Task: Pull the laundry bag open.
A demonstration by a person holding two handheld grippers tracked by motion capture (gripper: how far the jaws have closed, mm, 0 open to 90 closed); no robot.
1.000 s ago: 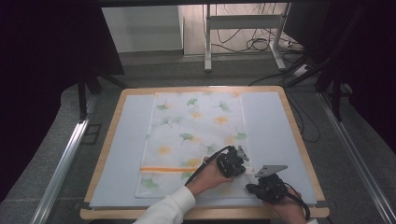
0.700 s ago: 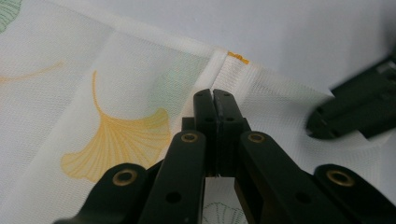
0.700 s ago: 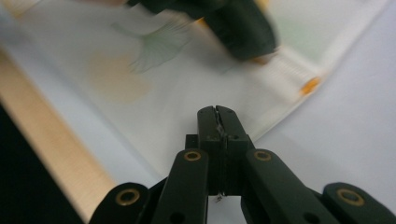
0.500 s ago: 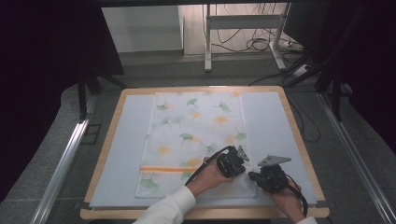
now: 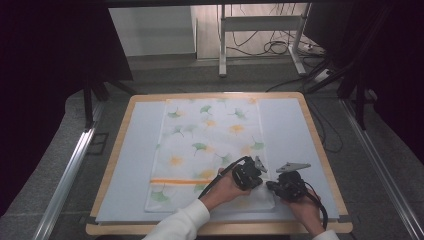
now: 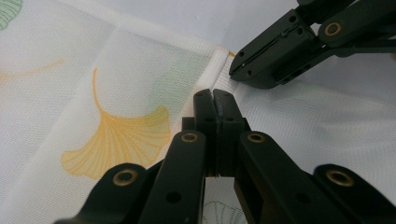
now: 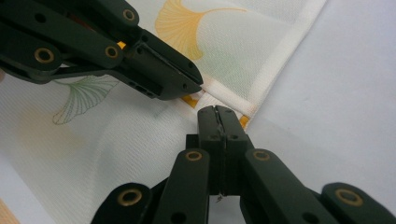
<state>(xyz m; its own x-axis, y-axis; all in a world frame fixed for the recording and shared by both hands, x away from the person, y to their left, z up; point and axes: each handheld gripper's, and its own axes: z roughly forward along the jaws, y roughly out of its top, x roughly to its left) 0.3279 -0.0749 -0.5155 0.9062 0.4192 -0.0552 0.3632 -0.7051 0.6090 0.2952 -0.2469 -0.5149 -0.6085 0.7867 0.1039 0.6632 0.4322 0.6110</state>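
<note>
A white cloth (image 5: 205, 135) printed with green and orange ginkgo leaves lies flat on the pale mat (image 5: 290, 130). An orange stripe crosses it near the front. Both grippers meet at its right hem near that stripe. My left gripper (image 5: 260, 181) (image 6: 214, 93) is shut, its tips pinching the raised hem of the cloth (image 6: 116, 93). My right gripper (image 5: 270, 185) (image 7: 217, 109) is shut too, its tips on the cloth's (image 7: 233, 42) edge where the stripe ends. The two sets of tips nearly touch: the right gripper (image 6: 236, 65) shows ahead of the left, and the left gripper (image 7: 198, 80) ahead of the right.
The mat sits on a wooden-rimmed table (image 5: 320, 145). Bare mat lies to the right of the cloth (image 7: 336, 93) and to its left (image 5: 135, 150). Metal rails run along both sides of the table, and a stand with cables is on the floor beyond (image 5: 260, 25).
My right gripper has moved away from the table's front edge to the cloth's hem, closer to the left gripper. The left gripper has stayed put.
</note>
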